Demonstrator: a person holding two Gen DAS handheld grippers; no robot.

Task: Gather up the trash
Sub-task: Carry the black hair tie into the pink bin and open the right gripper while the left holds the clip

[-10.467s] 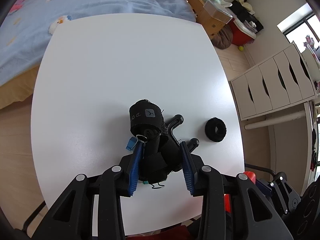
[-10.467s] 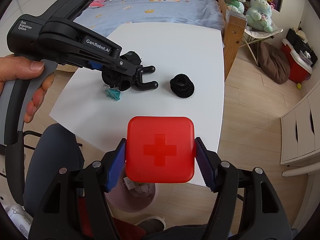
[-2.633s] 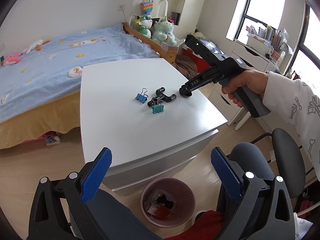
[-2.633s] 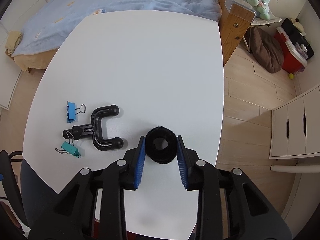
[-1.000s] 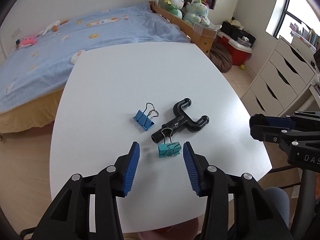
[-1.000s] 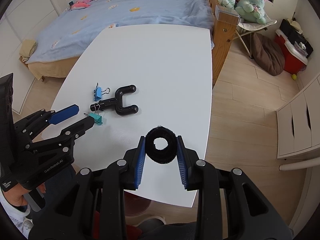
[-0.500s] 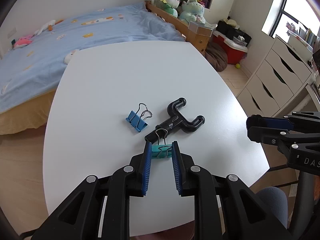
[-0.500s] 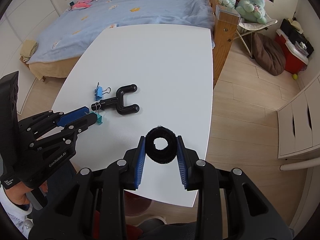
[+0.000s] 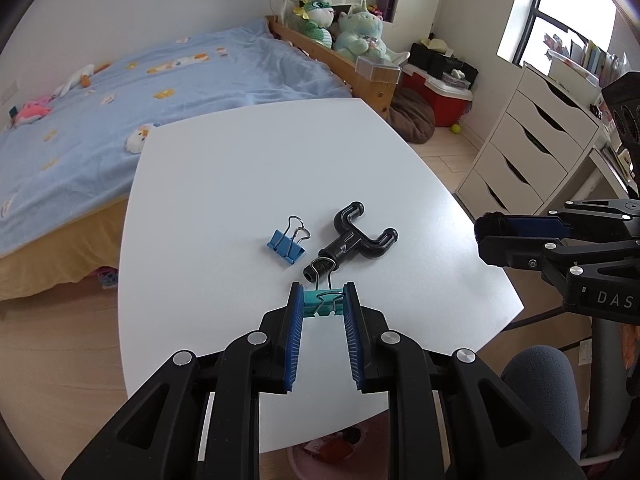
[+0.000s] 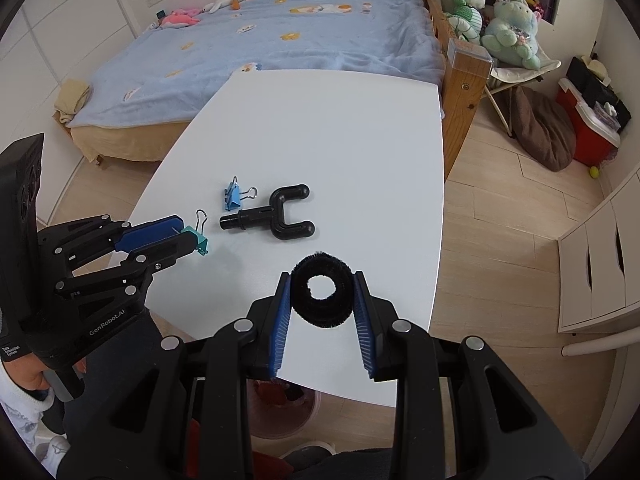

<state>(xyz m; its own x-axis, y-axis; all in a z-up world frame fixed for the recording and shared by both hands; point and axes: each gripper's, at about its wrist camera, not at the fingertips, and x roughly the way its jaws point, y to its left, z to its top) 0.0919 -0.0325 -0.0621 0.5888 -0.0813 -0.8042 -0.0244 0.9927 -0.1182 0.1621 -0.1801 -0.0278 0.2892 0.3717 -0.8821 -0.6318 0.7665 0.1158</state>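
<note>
Bedroom bench [image 9: 248,184]: the teal clip [image 9: 322,303] is clamped in the left gripper [image 9: 322,306], raised off the surface. A black ring [image 10: 321,295] is clamped in the right gripper [image 10: 321,300]. The bin [image 10: 280,412] lies below the near edge, beneath both grippers; a blue clip [image 9: 285,243] and a black hook [image 9: 352,240] lie ahead.

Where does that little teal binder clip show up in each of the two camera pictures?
Left wrist view: the teal binder clip sits low in the middle, pinched between this gripper's blue fingers.
Right wrist view: it is at the left, at the tip of the other gripper.
Shared landmark: the black Y-shaped piece on the white table, just beyond the clip.
</note>
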